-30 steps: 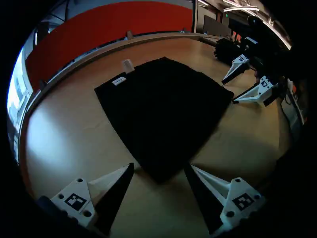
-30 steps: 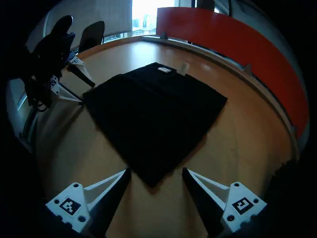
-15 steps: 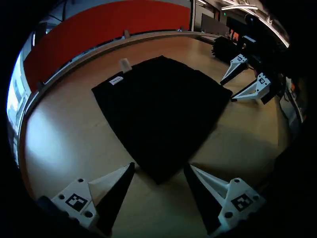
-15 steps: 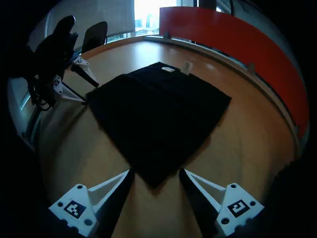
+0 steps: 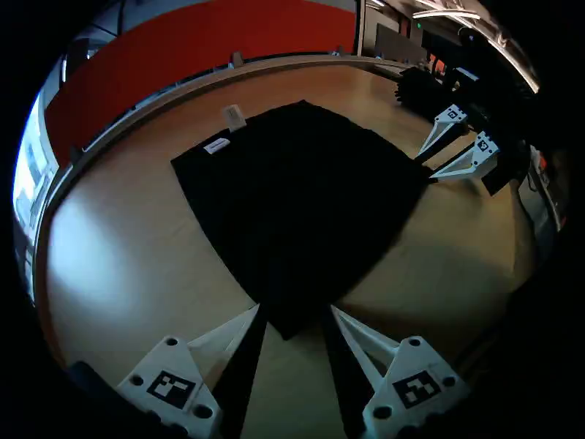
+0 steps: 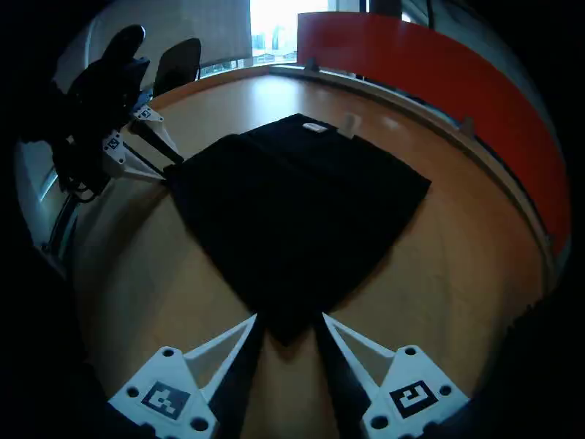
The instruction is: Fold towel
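Note:
A black towel (image 5: pixel 300 197) (image 6: pixel 300 212) lies flat on the wooden table (image 5: pixel 117 241) (image 6: pixel 453 249), with a white label (image 5: pixel 217 145) (image 6: pixel 316 127) near its far edge. In the left gripper view, my left gripper (image 5: pixel 292 314) straddles the towel's near corner, fingers narrowed with a gap still showing. In the right gripper view, my right gripper (image 6: pixel 289 316) stands the same way around the opposite near corner. Each gripper also appears far off in the other's view, the right gripper (image 5: pixel 426 167) and the left gripper (image 6: pixel 167 170), fingertips at a towel corner.
A small white object (image 5: pixel 234 115) (image 6: pixel 349 123) stands just beyond the towel's far edge. A red partition (image 5: pixel 205 44) (image 6: pixel 453 80) runs along the table's far side. Dark chairs (image 6: pixel 179 62) stand past the table by the window. A black object (image 5: pixel 417 88) sits at the far right.
Both grippers have moved slightly forward onto the towel's corners, and their fingers have narrowed around them. The towel has not shifted.

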`<act>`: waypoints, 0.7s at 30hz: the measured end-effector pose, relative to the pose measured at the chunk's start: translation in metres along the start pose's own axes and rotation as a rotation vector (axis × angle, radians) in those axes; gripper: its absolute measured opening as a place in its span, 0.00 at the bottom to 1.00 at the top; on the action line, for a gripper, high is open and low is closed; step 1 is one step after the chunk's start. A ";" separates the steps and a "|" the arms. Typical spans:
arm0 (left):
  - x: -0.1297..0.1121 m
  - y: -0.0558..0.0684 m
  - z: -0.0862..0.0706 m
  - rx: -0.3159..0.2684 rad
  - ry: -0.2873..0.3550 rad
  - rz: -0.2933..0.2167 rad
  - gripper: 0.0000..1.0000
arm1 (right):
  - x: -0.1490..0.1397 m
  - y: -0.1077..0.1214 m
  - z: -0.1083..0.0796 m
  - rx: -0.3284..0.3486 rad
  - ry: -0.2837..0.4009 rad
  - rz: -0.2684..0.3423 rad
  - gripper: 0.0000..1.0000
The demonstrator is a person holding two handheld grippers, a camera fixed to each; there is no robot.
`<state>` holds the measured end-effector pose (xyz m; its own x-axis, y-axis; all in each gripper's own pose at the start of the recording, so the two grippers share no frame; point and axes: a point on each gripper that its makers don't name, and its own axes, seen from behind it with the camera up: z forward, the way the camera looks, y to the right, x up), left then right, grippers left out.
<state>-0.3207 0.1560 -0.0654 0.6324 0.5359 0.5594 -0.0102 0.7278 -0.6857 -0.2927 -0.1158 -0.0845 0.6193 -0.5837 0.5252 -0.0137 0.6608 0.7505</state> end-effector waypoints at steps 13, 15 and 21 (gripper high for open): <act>0.003 0.005 -0.002 0.000 -0.007 -0.035 0.18 | 0.001 0.000 -0.001 -0.019 0.010 0.029 0.17; 0.004 0.005 -0.003 -0.002 -0.006 -0.043 0.17 | 0.002 0.000 -0.003 -0.021 0.018 0.036 0.17; 0.013 0.005 -0.012 0.003 0.017 -0.062 0.17 | 0.009 0.002 -0.012 -0.031 0.043 0.056 0.17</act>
<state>-0.3031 0.1614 -0.0673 0.6454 0.4825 0.5922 0.0270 0.7604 -0.6489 -0.2775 -0.1139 -0.0830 0.6517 -0.5246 0.5478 -0.0259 0.7064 0.7073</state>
